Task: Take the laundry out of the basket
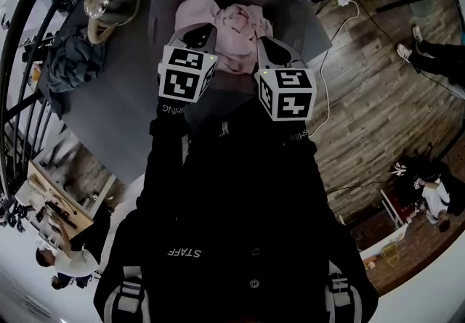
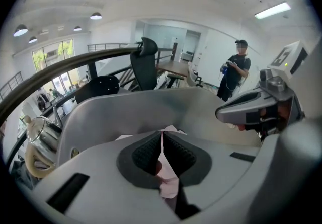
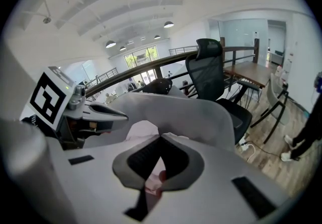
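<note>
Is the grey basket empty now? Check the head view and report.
No, a heap of pink laundry lies inside the grey basket.

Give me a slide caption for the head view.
The left gripper and right gripper pinch pink laundry inside the grey basket.

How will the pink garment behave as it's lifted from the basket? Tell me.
Probably floppy: the pink garment lies crumpled in folds in the basket. It should sag and drape between the left gripper and right gripper, both shut on pinches of it. It is likely light, thin cloth, and its trailing part may drag on the rim.
</note>
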